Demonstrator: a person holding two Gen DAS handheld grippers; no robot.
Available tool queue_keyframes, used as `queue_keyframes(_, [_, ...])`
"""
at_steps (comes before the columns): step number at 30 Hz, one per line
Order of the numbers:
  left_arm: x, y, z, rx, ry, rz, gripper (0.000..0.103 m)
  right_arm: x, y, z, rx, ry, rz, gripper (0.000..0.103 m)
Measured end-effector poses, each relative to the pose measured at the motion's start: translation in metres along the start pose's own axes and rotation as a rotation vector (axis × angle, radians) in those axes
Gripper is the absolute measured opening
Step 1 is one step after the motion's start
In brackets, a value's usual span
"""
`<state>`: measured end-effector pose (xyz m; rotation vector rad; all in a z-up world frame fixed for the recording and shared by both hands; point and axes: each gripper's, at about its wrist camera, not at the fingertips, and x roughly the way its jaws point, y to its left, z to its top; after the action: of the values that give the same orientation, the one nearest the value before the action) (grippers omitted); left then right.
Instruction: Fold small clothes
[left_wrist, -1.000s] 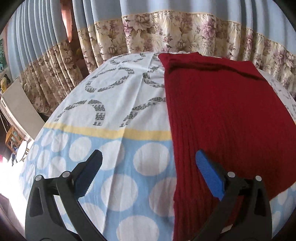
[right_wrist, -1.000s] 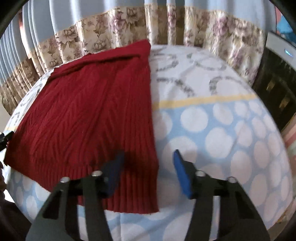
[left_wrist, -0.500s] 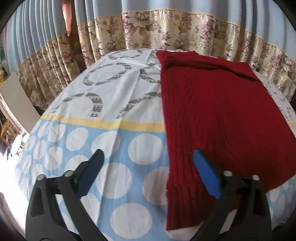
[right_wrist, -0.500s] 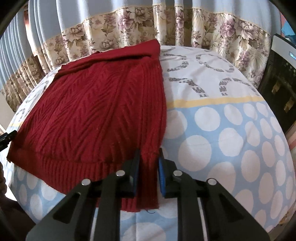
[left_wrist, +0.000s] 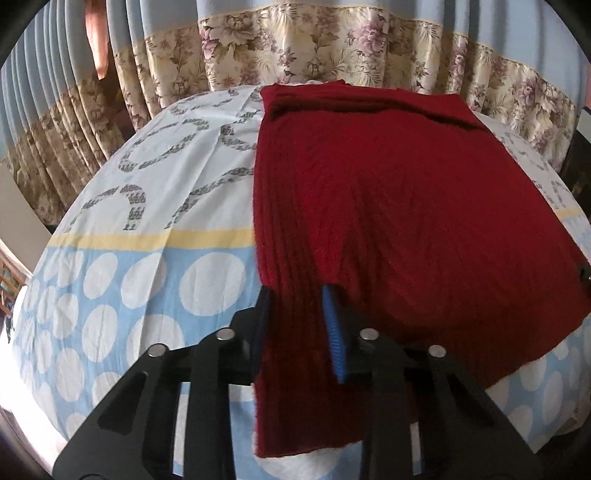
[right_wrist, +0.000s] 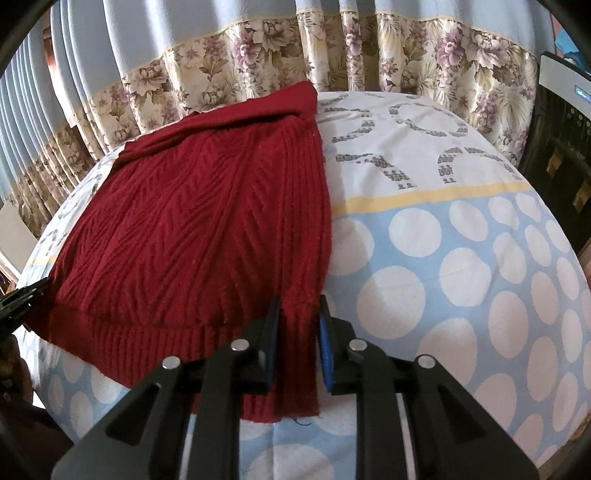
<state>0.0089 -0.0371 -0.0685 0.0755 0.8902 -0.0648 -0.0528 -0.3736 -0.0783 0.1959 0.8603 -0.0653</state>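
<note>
A dark red knitted sweater (left_wrist: 406, 192) lies flat on a table under a blue and white dotted cloth (left_wrist: 147, 280). My left gripper (left_wrist: 297, 295) is shut on the sweater's near left hem corner, and the fabric bunches between its fingers. In the right wrist view the sweater (right_wrist: 192, 229) fills the left half. My right gripper (right_wrist: 297, 306) is shut on the near right hem corner. The tip of the left gripper (right_wrist: 22, 299) shows at the far left edge there.
Floral and blue curtains (left_wrist: 332, 48) hang close behind the table. A dark appliance (right_wrist: 561, 129) stands to the right of the table. The dotted cloth (right_wrist: 461, 277) lies bare to the right of the sweater.
Both grippers were open a second ago. The right one shut on the right hem corner first. The left one moved right and shut on the left hem corner.
</note>
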Motion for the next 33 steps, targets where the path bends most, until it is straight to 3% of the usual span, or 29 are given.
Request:
queue_keyframes(3, [-0.001, 0.008, 0.002, -0.037, 0.006, 0.015, 0.006, -0.003, -0.002, 0.001, 0.009, -0.013, 0.006, 0.018])
queue_keyframes(15, [-0.026, 0.025, 0.028, -0.064, -0.056, 0.029, 0.005, -0.033, 0.004, 0.025, -0.011, -0.13, -0.023, 0.014])
queue_keyframes(25, [-0.029, 0.028, 0.04, -0.053, -0.069, 0.012, 0.005, -0.041, 0.004, 0.042, 0.001, -0.169, -0.009, 0.013])
queue_keyframes(28, [-0.028, 0.03, 0.046, -0.048, -0.079, 0.023, 0.006, -0.038, 0.002, 0.049, -0.008, -0.161, -0.014, 0.013])
queue_keyframes(33, [-0.016, 0.034, 0.033, -0.046, -0.017, 0.023, 0.007, -0.028, -0.002, 0.039, -0.006, -0.103, -0.015, 0.014])
